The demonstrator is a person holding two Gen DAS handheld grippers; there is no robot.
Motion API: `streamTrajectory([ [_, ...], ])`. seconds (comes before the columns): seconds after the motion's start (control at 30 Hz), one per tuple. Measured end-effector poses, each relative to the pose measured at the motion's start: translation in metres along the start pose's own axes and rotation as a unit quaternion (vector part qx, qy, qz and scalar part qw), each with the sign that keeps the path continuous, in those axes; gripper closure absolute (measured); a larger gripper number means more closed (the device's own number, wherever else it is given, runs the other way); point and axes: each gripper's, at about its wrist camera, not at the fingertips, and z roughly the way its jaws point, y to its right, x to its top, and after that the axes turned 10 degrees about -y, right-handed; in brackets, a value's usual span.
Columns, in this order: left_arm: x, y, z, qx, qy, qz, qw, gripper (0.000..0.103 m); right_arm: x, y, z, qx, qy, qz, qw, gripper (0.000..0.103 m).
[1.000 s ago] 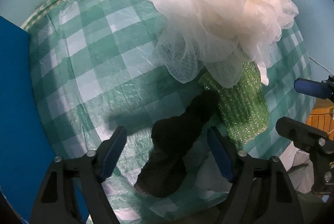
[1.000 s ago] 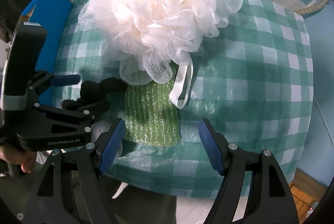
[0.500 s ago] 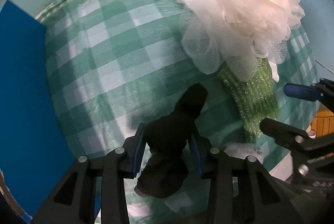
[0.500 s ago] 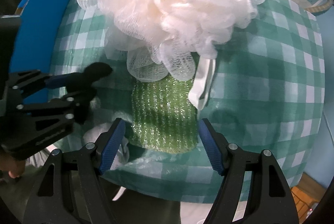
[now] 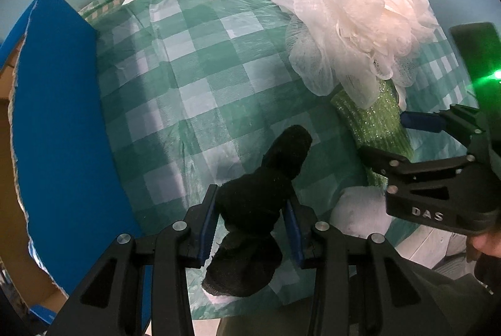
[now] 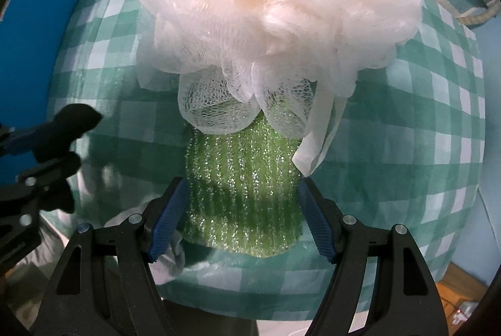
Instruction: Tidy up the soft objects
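Left claw (image 5: 250, 226) newly clamped on black sock (image 5: 260, 204)

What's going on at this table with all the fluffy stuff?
A person is sorting soft things with a handheld gripper in each hand. The left gripper has just closed on a black sock. The right gripper straddles a glittery green scrubber with its jaws open, not yet pinching it. A big white bath pouf rests on the scrubber's far end, all on a green checked tablecloth.
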Motion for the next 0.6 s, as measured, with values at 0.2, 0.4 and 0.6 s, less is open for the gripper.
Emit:
streamTrajectory([
  [0.2, -0.004, -0.003, -0.002, -0.001, 0.0, -0.007, 1.0, 0.063, 0.001, -0.014, 0.009, -0.018, 0.0, -0.013, 1.0, 0.041],
  [0.4, -0.003, -0.008, -0.003, -0.004, -0.001, -0.016, 0.9999, 0.063, -0.007, -0.028, 0.007, -0.006, -0.011, -0.031, 0.999, 0.082],
  [0.6, -0.004, -0.014, -0.006, -0.009, 0.006, -0.023, 0.9997, 0.063, -0.021, -0.02, 0.001, 0.018, -0.007, -0.033, 0.999, 0.09],
])
